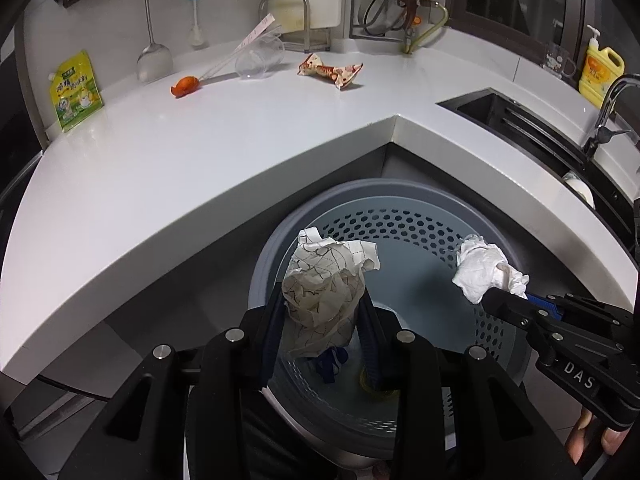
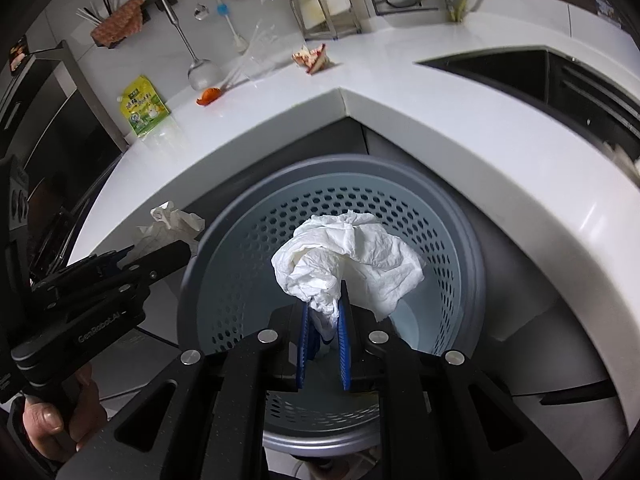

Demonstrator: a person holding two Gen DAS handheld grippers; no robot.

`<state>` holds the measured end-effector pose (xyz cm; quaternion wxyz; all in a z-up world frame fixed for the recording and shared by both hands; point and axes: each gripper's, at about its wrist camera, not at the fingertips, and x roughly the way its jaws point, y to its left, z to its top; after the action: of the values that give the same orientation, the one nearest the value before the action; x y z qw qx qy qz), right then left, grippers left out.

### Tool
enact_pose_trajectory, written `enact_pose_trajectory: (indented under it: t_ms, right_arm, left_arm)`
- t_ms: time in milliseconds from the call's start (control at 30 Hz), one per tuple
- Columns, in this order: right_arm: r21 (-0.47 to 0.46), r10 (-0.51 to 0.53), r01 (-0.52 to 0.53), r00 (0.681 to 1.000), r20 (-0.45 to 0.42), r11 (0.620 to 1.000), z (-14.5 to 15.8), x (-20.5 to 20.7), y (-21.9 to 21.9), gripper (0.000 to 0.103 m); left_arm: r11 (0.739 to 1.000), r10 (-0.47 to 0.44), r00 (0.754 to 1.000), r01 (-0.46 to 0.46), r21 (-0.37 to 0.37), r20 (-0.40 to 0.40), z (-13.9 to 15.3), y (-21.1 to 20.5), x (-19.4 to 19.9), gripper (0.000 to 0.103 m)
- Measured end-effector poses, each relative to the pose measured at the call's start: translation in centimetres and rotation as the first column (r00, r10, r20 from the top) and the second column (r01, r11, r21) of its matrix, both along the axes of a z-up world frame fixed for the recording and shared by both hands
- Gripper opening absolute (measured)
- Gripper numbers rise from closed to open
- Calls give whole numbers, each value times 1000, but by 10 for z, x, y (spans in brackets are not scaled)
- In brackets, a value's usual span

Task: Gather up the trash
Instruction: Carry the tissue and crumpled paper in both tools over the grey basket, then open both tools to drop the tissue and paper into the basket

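A: Entry. Crumpled patterned paper (image 1: 324,296) is pinched between the two fingers of the left gripper (image 1: 325,312). Most of the wad bulges above the fingertips, and it hangs over the open mouth of the grey perforated bin (image 1: 400,220).

B: Noted. The right gripper (image 2: 325,312) has its fingers pressed nearly together on the tail of a white tissue (image 2: 352,256); the bulk of the tissue blooms beyond the blue pads (image 2: 344,344), also above the bin (image 2: 248,216).

A: View differences. The left wrist view looks to the bin floor, where a blue scrap (image 1: 329,364) and something yellowish (image 1: 370,380) lie; the right view shows only wall and pale floor. The left view also catches the right gripper (image 1: 494,294) from the side with its tissue (image 1: 480,268), and fingertips of a hand (image 1: 592,432) under it.

B: The right view shows the left gripper (image 2: 176,254) side-on with the paper (image 2: 172,224), and a hand (image 2: 52,424) gripping its handle.

A: Surroundings. The bin stands in the inner corner of a white L-shaped counter (image 1: 200,152). Near the counter's back edge: an orange peel (image 1: 186,85), a tipped clear cup (image 1: 260,58), a red-and-white wrapper (image 1: 330,72). At its left end a yellow-green pouch (image 1: 75,92) leans against the wall.

B: Sink (image 1: 492,110) set into the right arm of the counter, yellow soap bottle (image 1: 600,70) behind it.
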<state>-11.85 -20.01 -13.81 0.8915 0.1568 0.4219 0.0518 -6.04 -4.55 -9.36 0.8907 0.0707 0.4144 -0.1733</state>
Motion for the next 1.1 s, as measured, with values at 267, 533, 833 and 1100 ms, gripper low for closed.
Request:
enact_pose_trajectory:
  t_ms: [267,533,833,1100]
  right_arm:
    - [-5,11,-11,999,-32,1000,-15,9,-4,12]
    - [26,-10,11,999,-46,1000,-25,13,-14,14]
    - [21,-26,26,999,-23,999,-20,10,-13,43]
    - [27,-36,37,999,-12,999,-19,9,-15,53]
  left_arm:
    - [1000,6,999,-6,-2,-33,-13,-4,8,35]
    - [1000,0,999,1,19,-50,-20,-5,10,39]
    - [1000,17,999,-17,15,-34,-16,0,8,57]
    - [999,43,999,-44,-10,-23,-11,11,7,73]
